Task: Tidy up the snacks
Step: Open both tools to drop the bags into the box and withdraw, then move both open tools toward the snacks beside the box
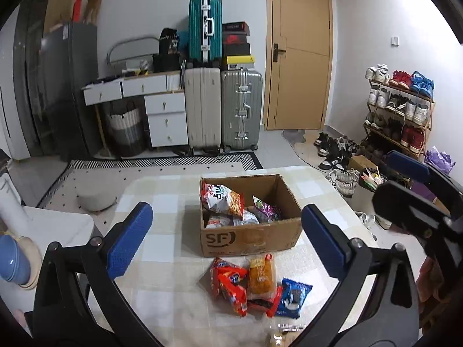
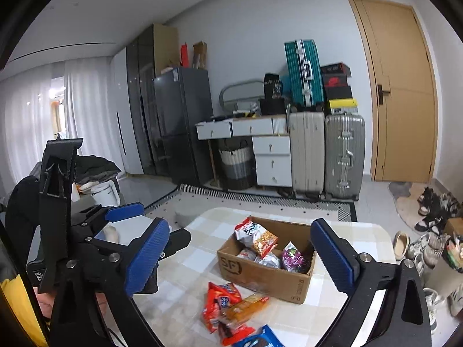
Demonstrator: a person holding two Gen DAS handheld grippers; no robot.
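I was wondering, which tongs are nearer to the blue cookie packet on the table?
Right, it seems. The blue cookie packet lies centred just below the right tongs; the left tongs hover with it off to their right.

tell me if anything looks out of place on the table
Yes: several snack packets lie loose in a heap in front of the box, not in it: red packets, an orange one and a blue one. Both grippers, left and right, are open and empty.
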